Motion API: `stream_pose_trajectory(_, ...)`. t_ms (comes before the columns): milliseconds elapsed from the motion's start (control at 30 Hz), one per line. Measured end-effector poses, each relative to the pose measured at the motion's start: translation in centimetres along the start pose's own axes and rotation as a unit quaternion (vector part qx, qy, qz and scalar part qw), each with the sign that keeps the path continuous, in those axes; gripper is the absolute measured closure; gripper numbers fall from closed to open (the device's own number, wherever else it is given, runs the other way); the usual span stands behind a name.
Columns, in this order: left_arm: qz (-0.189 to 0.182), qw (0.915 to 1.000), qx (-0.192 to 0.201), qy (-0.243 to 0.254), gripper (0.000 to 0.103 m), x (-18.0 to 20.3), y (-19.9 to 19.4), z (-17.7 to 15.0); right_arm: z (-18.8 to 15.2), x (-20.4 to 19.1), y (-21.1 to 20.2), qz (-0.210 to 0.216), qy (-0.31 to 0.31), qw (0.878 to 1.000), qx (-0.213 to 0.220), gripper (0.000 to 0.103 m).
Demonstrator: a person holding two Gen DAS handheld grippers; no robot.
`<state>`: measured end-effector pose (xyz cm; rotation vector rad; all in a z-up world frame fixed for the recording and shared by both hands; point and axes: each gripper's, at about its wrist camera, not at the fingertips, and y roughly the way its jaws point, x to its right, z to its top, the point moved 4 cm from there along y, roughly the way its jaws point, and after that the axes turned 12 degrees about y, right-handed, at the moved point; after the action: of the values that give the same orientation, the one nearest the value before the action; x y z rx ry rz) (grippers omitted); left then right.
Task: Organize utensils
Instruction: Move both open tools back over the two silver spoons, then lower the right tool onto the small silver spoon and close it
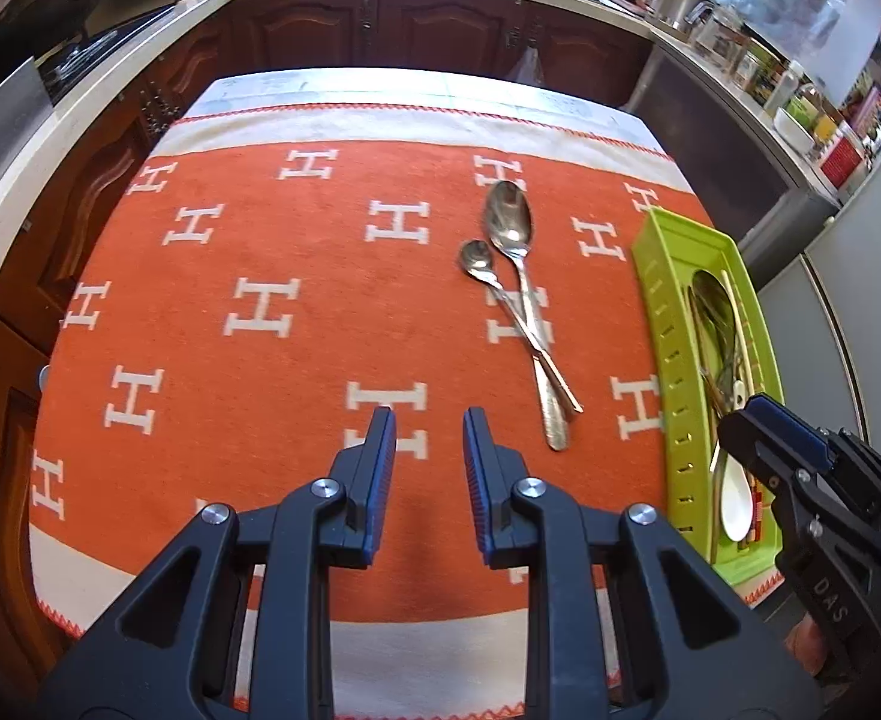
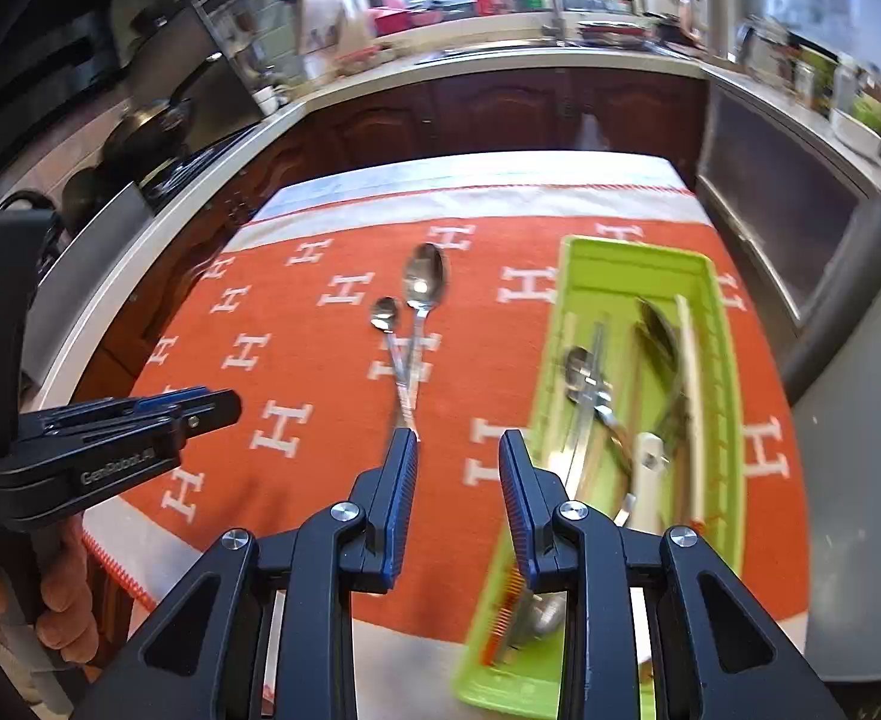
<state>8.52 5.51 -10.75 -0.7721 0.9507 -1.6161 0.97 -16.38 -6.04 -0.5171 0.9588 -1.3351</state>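
Two steel spoons lie crossed at their handles on the orange cloth: a large spoon (image 1: 507,216) (image 2: 425,276) and a small spoon (image 1: 476,258) (image 2: 385,312). To their right stands a green tray (image 1: 659,312) (image 2: 620,255) holding several utensils, among them a white ceramic spoon (image 1: 735,498). My left gripper (image 1: 430,420) (image 2: 227,407) hovers over the cloth, left of and nearer than the spoon handles, open and empty. My right gripper (image 2: 457,441) (image 1: 740,426) is open too, with nothing between its fingers, above the tray's near left edge and just past the spoon handles' ends.
The orange cloth with white H marks (image 1: 260,300) covers a small table. Dark wooden cabinets (image 1: 380,24) and counters ring it on three sides. A stove with a pan (image 2: 146,126) is on the left, and jars crowd the right counter (image 1: 800,96). A hand (image 2: 62,600) holds the left gripper's handle.
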Motion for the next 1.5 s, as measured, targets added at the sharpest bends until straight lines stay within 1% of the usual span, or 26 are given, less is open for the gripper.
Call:
stream_pose_trajectory(100, 0.003, 1.0000, 0.001, -0.007, 0.083, -1.1, 0.1, 0.2, 0.5, -1.5, 0.7, 0.011, -0.009, 1.000, -0.006, 0.075)
stream_pose_trajectory(300, 0.016, 0.9997, 0.000, -0.021, 0.083, -3.4, 0.5, 0.9, 2.0, -3.0, 3.0, 0.028, -0.007, 0.999, -0.027, 0.075)
stream_pose_trajectory(333, 0.020, 0.9996, 0.002, -0.021, 0.081, -3.8, 0.5, 1.1, 2.3, -3.4, 3.6, 0.030, -0.010, 0.999, -0.031, 0.075)
stream_pose_trajectory(367, 0.023, 0.9995, 0.003, -0.021, 0.075, -4.2, 0.6, 1.3, 2.6, -3.8, 4.2, 0.033, -0.014, 0.999, -0.037, 0.075)
stream_pose_trajectory(433, 0.029, 0.9993, 0.009, -0.022, 0.069, -4.9, 0.6, 1.9, 3.2, -4.4, 5.4, 0.032, -0.018, 0.998, -0.045, 0.075)
stream_pose_trajectory(467, 0.034, 0.9991, 0.012, -0.023, 0.067, -5.3, 0.7, 2.2, 3.7, -4.8, 6.1, 0.031, -0.024, 0.998, -0.049, 0.075)
stream_pose_trajectory(600, 0.050, 0.9984, 0.017, -0.022, 0.067, -6.7, 1.4, 3.4, 5.2, -6.3, 8.6, 0.032, -0.042, 0.997, -0.057, 0.075)
stream_pose_trajectory(767, 0.050, 0.9984, 0.014, -0.022, 0.067, -7.7, 2.9, 4.5, 7.0, -7.3, 12.2, 0.042, -0.043, 0.996, -0.071, 0.075)
stream_pose_trajectory(900, 0.045, 0.9987, 0.009, -0.022, 0.067, -8.0, 4.4, 5.0, 8.2, -7.1, 16.1, 0.055, -0.029, 0.992, -0.110, 0.075)
stream_pose_trajectory(967, 0.042, 0.9988, 0.005, -0.025, 0.067, -8.1, 5.2, 5.2, 8.6, -6.5, 17.8, 0.057, -0.022, 0.990, -0.126, 0.079)
stream_pose_trajectory(1033, 0.038, 0.9989, 0.004, -0.028, 0.067, -8.3, 5.8, 5.5, 8.9, -6.1, 19.4, 0.051, -0.025, 0.989, -0.139, 0.082)
stream_pose_trajectory(1267, 0.030, 0.9991, -0.007, -0.031, 0.067, -8.4, 7.9, 5.8, 8.0, -5.9, 22.8, 0.024, -0.055, 0.986, -0.157, 0.087)
stream_pose_trajectory(1367, 0.028, 0.9992, -0.008, -0.029, 0.067, -8.3, 8.3, 6.0, 7.7, -6.0, 23.1, 0.018, -0.071, 0.986, -0.149, 0.089)
stream_pose_trajectory(1467, 0.025, 0.9992, -0.010, -0.028, 0.067, -8.1, 8.8, 6.1, 7.4, -6.3, 23.2, 0.000, -0.096, 0.986, -0.139, 0.094)
stream_pose_trajectory(1500, 0.024, 0.9993, -0.011, -0.028, 0.067, -8.0, 8.9, 6.1, 7.3, -6.4, 23.2, -0.005, -0.106, 0.985, -0.135, 0.094)
